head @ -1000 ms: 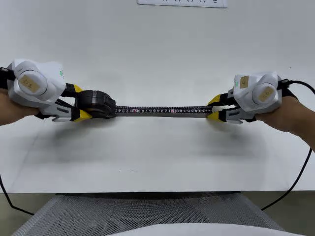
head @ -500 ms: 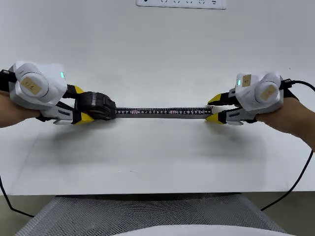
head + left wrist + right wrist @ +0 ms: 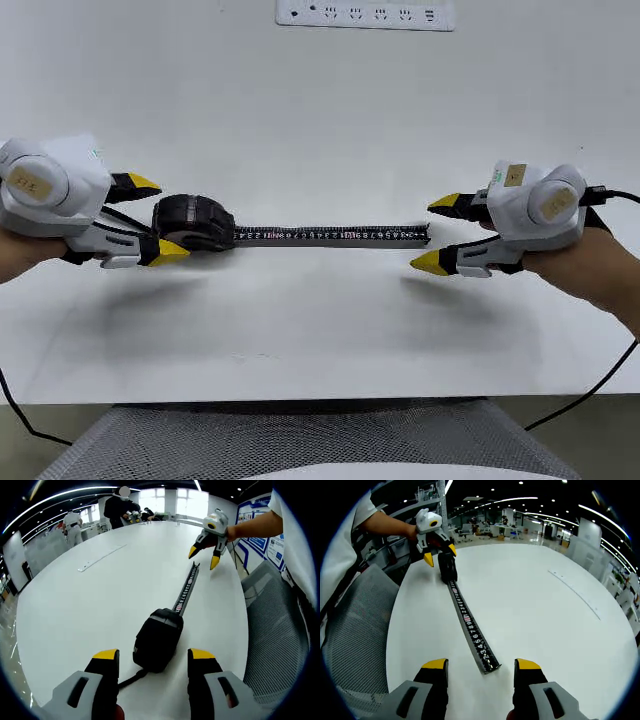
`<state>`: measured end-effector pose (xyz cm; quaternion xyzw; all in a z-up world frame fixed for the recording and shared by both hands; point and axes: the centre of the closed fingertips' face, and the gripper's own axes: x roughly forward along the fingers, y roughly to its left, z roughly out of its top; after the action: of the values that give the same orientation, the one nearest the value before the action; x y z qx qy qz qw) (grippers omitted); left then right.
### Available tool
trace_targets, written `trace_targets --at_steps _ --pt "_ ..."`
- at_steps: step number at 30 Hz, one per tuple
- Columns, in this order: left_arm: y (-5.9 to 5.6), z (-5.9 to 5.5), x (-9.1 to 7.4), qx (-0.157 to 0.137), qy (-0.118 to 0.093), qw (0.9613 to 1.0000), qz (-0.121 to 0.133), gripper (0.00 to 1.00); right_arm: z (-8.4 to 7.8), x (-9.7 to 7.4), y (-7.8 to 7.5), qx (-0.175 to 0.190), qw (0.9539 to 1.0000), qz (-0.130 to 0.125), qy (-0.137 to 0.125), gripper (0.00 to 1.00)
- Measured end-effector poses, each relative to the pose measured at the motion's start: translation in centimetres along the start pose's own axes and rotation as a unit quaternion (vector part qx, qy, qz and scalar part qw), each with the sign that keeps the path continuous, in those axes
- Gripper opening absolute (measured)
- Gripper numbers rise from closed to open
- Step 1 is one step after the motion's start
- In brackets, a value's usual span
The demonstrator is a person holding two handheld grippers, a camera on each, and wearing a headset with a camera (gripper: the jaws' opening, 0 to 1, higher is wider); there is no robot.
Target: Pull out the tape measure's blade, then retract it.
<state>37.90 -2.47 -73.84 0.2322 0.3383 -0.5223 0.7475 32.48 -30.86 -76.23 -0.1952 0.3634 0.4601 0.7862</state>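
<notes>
The black tape measure case (image 3: pixel 193 222) rests on the white table (image 3: pixel 320 330), its blade (image 3: pixel 330 234) pulled out to the right and lying flat. My left gripper (image 3: pixel 155 217) is open, its yellow-tipped jaws either side of the case's rear without touching it. In the left gripper view the case (image 3: pixel 159 639) sits between the spread fingers (image 3: pixel 106 656). My right gripper (image 3: pixel 437 233) is open at the blade's hooked end. The right gripper view shows that end (image 3: pixel 490 667) lying free between the jaws of the right gripper (image 3: pixel 481 665).
A white power strip (image 3: pixel 365 14) runs along the table's far edge. A grey mesh chair (image 3: pixel 300 440) sits below the near table edge. A black cable (image 3: pixel 590 390) trails down from the right gripper. Other people work at a far bench (image 3: pixel 122 502).
Both grippers have opened. The left one has let go of the case, the right one of the blade's end, and both have drawn slightly outward. The blade stays extended.
</notes>
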Motion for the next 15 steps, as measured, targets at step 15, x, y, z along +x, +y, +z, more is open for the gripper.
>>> trace_targets --at_steps 15 --pt "-1.6 -0.2 -2.2 -0.037 -0.037 0.9976 0.046 0.59 -0.2 -1.3 1.6 0.024 0.9989 -0.04 -0.006 0.7"
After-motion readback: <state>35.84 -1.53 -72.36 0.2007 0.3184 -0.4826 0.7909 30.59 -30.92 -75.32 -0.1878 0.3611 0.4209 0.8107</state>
